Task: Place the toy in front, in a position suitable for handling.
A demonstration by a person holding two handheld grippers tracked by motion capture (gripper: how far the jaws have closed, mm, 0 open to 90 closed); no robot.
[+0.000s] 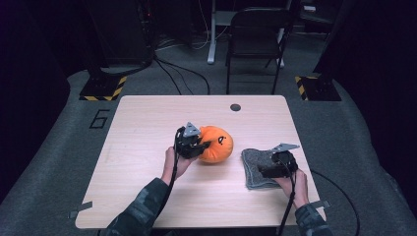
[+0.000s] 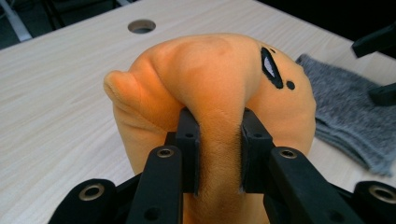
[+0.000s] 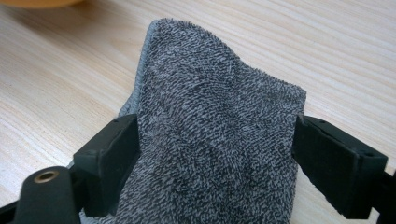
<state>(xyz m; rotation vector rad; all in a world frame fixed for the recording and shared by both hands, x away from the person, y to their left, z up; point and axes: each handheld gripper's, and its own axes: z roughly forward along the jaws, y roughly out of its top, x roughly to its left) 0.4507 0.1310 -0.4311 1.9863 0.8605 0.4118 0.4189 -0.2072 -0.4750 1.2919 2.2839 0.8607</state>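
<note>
At centre frame of the high view, the left tongs are clamped on a fold of an orange plush toy resting on the desk. Lower right, the right tongs stand apart, straddling a grey folded cloth beside the toy.

Plush toy mid-table, folded cloth just right, nearer the person.
</note>
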